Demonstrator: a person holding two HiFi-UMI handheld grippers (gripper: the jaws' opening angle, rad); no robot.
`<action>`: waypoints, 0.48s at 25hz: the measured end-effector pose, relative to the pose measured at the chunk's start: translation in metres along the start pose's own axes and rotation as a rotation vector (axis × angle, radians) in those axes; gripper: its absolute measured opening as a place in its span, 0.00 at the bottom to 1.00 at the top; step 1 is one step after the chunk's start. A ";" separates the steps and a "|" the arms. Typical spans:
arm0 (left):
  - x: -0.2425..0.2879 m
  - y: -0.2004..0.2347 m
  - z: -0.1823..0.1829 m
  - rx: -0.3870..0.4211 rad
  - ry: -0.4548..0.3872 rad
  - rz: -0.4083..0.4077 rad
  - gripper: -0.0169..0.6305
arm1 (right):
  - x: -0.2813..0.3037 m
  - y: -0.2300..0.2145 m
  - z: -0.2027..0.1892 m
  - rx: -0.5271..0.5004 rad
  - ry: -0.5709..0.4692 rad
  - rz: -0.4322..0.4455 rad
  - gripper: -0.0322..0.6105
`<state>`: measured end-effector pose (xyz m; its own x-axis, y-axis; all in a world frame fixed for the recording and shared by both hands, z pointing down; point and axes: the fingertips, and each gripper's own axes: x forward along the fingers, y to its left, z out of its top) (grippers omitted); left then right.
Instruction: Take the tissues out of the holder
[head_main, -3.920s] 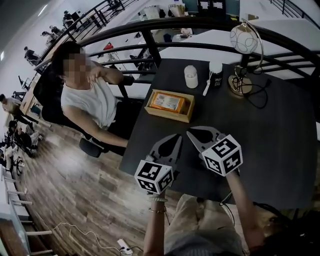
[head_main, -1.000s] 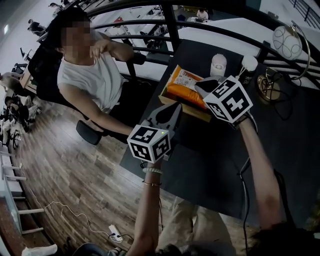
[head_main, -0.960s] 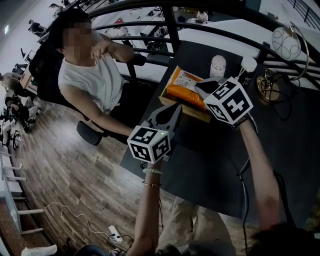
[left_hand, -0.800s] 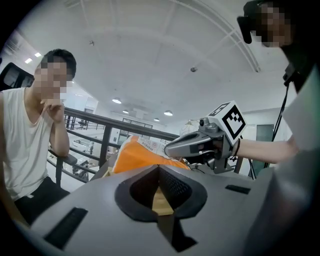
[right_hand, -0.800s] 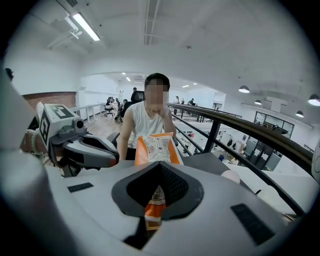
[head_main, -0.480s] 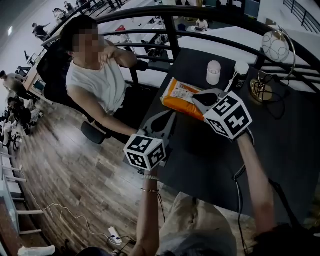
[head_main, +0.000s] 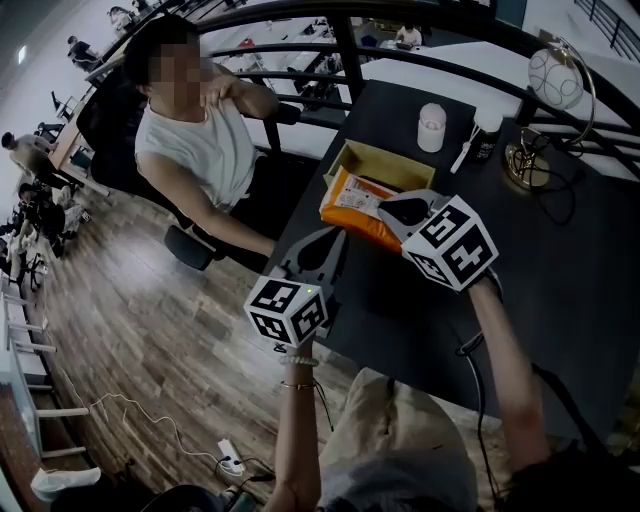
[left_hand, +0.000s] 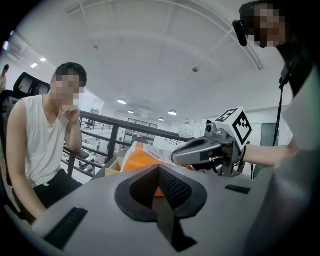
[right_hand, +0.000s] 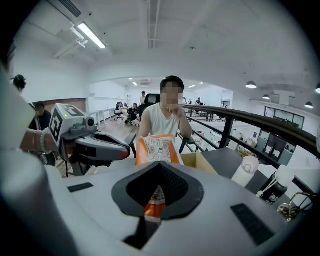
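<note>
The right claw (head_main: 392, 210) clamps the orange, white-labelled tissue pack (head_main: 352, 203) by its holder (head_main: 384, 161); left claw (head_main: 333, 238) closed, empty.

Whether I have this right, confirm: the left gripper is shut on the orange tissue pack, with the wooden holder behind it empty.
Wrong gripper. The right gripper is shut on the orange tissue pack, as the right gripper view shows; the left gripper grips nothing. The wooden holder behind it is empty.
</note>
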<state>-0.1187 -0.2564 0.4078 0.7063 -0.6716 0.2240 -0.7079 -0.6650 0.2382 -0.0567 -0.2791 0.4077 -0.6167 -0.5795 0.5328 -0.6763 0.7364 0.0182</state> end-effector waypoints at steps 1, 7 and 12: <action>-0.002 0.001 -0.003 -0.003 0.003 0.005 0.04 | 0.002 0.003 -0.003 0.002 0.005 0.007 0.07; -0.004 0.004 -0.025 -0.035 0.033 0.027 0.04 | 0.022 0.015 -0.029 0.010 0.057 0.042 0.07; -0.003 0.010 -0.043 -0.062 0.058 0.037 0.04 | 0.042 0.022 -0.048 0.026 0.100 0.069 0.07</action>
<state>-0.1276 -0.2465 0.4500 0.6806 -0.6737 0.2879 -0.7325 -0.6174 0.2869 -0.0777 -0.2707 0.4709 -0.6198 -0.4889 0.6138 -0.6443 0.7636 -0.0425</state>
